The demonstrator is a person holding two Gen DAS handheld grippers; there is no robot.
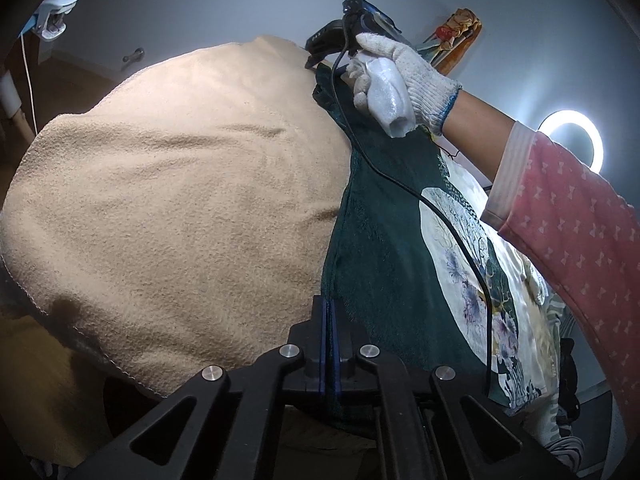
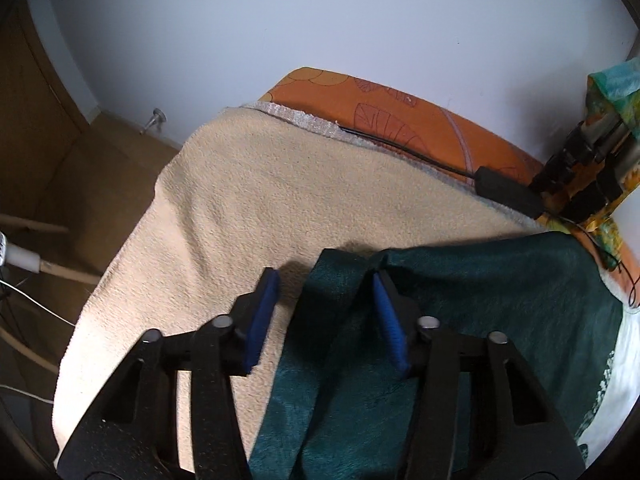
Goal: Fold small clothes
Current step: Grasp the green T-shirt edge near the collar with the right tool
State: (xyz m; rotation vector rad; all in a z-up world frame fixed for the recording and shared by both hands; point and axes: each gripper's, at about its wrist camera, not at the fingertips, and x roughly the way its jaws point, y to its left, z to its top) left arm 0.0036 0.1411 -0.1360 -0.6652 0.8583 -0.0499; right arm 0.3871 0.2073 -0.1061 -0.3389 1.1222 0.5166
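Observation:
A dark green garment [image 1: 384, 240] with a white floral print lies on a beige towel [image 1: 180, 200]. My left gripper [image 1: 330, 308] is shut on the garment's near edge, blue pads pressed together. In the left wrist view the right gripper [image 1: 314, 60], held by a white-gloved hand [image 1: 404, 68], sits at the garment's far corner. In the right wrist view my right gripper [image 2: 326, 280] is open, its blue pads [image 2: 264, 312] either side of a folded strip of the green garment [image 2: 460, 320], over the beige towel [image 2: 260, 200].
An orange patterned mattress [image 2: 400, 120] shows beyond the towel. A black cable and adapter [image 2: 508, 192] lie along its edge. A ring light [image 1: 572, 140] glows at right. A wooden floor and a door stop [image 2: 154, 120] are at left.

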